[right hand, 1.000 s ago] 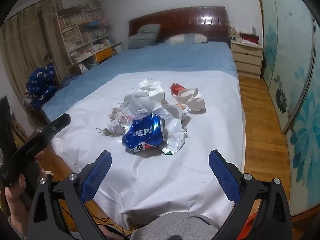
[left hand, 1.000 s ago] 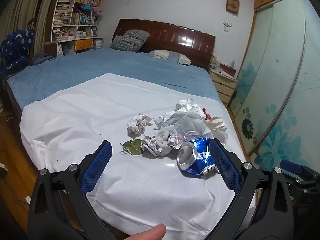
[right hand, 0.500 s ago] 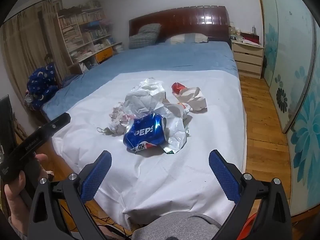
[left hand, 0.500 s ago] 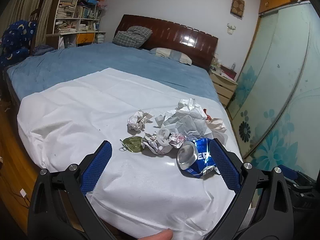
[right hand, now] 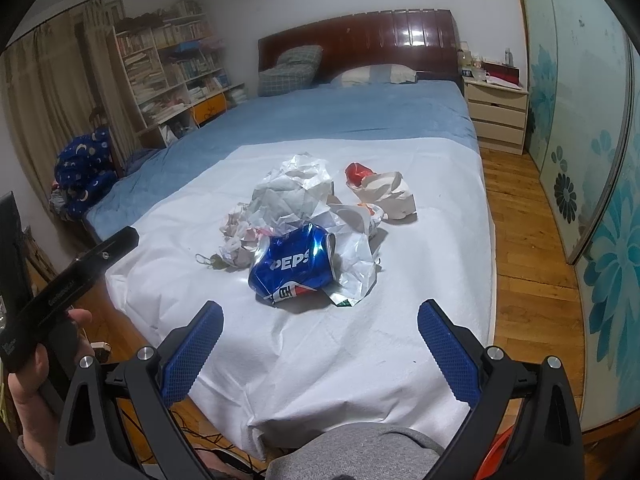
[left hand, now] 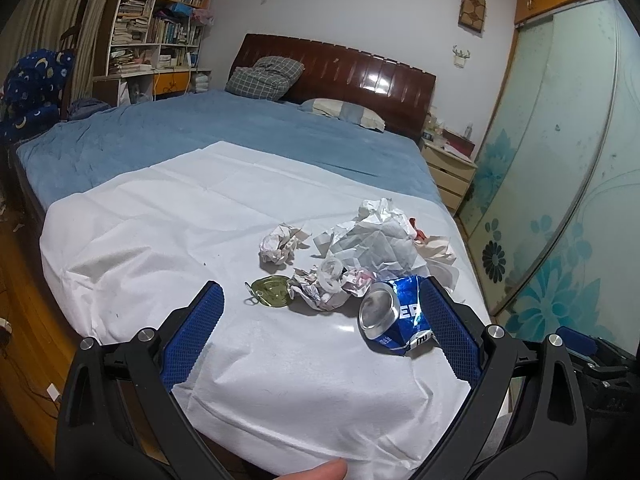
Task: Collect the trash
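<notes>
A bed [right hand: 360, 112] with a blue cover and a dark wooden headboard [right hand: 360, 40] filled most of both views. A white sheet [left hand: 168, 216] lay spread over its near end, and all the trash sat on it toward the right-hand side. The biggest piece was a heap of crumpled white paper [right hand: 296, 192]. Beside it, toward the wardrobe, lay a beige and red wrapper [right hand: 384, 192], its print too small to read. Nearest the cameras lay a crushed blue can [right hand: 294, 264] on its side, touching the paper, with "PEPS" legible in white letters and a red and white band below. Left of it were a small paper ball [left hand: 280, 244] and a greenish pull-tab lid [left hand: 272, 290].

The left gripper [left hand: 320, 304] hung short of the pile with its blue pads wide apart, holding nothing; its right pad hid the can's far end. The right gripper [right hand: 320, 316] likewise stood spread and empty, above the sheet's near edge. A hand [right hand: 40, 360] gripped the left tool's handle.
</notes>
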Demonstrator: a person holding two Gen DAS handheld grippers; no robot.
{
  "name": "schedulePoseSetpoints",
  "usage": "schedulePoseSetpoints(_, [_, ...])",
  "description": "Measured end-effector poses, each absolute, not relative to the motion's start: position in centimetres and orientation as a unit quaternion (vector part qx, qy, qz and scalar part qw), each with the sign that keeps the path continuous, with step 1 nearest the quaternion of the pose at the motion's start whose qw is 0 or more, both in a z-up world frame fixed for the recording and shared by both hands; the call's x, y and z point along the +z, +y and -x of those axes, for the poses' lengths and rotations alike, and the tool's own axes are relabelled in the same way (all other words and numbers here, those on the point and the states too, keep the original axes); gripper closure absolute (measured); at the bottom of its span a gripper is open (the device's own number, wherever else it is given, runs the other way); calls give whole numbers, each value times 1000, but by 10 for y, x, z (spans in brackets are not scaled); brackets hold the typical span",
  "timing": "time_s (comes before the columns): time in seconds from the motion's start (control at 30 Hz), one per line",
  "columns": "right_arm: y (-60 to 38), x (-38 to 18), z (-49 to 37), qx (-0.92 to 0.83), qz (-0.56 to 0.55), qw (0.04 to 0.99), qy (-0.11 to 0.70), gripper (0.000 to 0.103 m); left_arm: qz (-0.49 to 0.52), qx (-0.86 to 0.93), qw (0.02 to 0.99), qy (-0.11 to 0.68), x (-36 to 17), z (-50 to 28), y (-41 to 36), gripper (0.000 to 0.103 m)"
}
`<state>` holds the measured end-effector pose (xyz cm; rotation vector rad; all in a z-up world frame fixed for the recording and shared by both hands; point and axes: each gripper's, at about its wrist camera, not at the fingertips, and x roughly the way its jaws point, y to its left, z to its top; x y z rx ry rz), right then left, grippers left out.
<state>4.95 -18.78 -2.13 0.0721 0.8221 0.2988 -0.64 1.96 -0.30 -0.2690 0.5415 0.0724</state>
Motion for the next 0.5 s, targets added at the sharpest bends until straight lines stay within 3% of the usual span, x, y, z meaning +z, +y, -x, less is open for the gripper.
schedulePoseSetpoints(0.5, [-187,-22,-49,146,-35,905,398,7,127,42,955,264,-1,7,19,6])
